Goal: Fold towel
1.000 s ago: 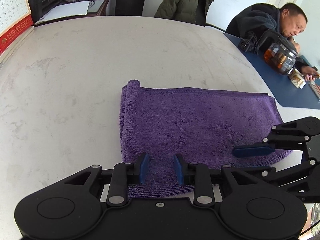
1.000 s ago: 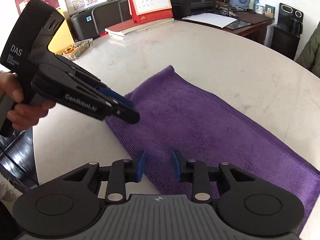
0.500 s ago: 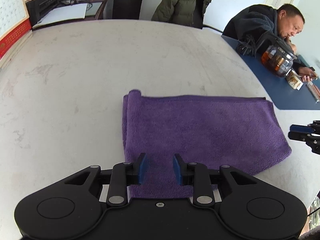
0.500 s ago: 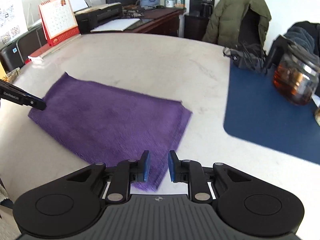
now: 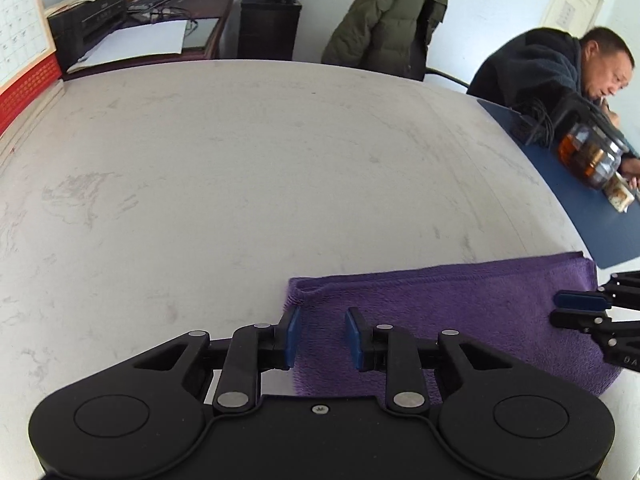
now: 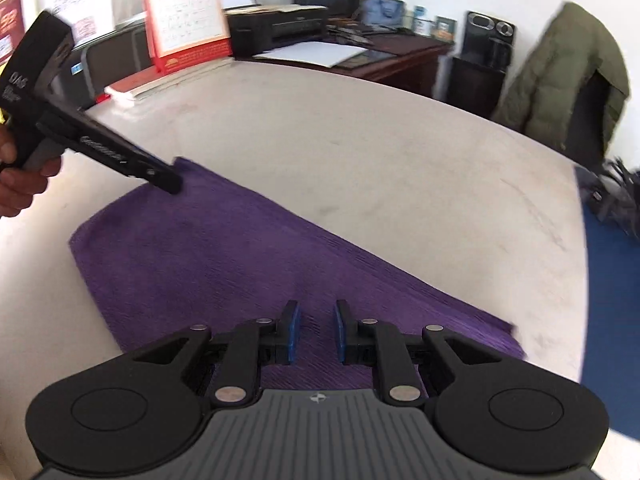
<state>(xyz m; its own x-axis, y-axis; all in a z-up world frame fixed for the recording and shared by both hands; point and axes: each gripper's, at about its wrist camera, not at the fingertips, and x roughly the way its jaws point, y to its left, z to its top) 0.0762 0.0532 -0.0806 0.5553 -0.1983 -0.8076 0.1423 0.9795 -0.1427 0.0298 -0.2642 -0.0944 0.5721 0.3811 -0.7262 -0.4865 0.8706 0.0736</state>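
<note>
1. On the pale surface [image 5: 240,184], near its near edge, purple towel [image 6: 224,256] lies flat, folded.
2. Left gripper [image 5: 319,335] over towel's left end, fingers apart, empty.
3. Right gripper [image 6: 316,331] over right end, fingers apart, empty.

My left gripper's [image 5: 319,336] body hides the towel's [image 5: 460,304] near edge at the bottom of the left view. My right gripper [image 5: 576,308] is cut off at that frame's right edge. The right view is motion-blurred, so the calendar [image 6: 188,12] print is unreadable.
</note>
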